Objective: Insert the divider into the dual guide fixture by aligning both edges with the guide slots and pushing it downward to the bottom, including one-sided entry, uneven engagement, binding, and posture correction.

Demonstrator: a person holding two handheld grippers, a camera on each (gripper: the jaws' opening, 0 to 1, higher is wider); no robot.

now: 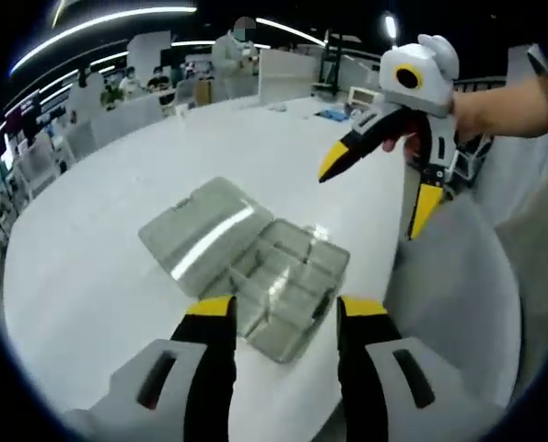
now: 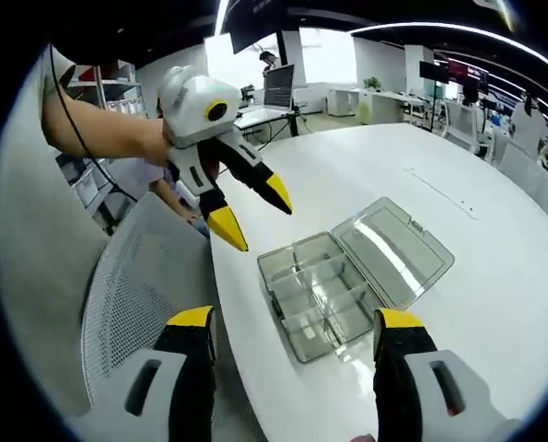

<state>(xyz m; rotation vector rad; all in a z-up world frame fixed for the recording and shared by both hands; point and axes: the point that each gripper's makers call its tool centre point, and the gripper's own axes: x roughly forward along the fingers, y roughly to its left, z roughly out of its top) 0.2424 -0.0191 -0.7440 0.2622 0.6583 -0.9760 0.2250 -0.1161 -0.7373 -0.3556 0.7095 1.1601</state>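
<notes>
Misalignment threatens: both grippers, left (image 1: 285, 318) and right (image 2: 295, 331), hover spread and empty above the compartment box (image 2: 324, 293), risking one-sided, binding entry.

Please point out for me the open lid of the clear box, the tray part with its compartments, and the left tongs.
Open lid (image 2: 395, 250), right gripper view: middle of the flat panel.
Compartment tray (image 2: 316, 293), right gripper view: an inner divider wall.
Left tongs (image 2: 252, 219), right gripper view: between the yellow tips.
</notes>
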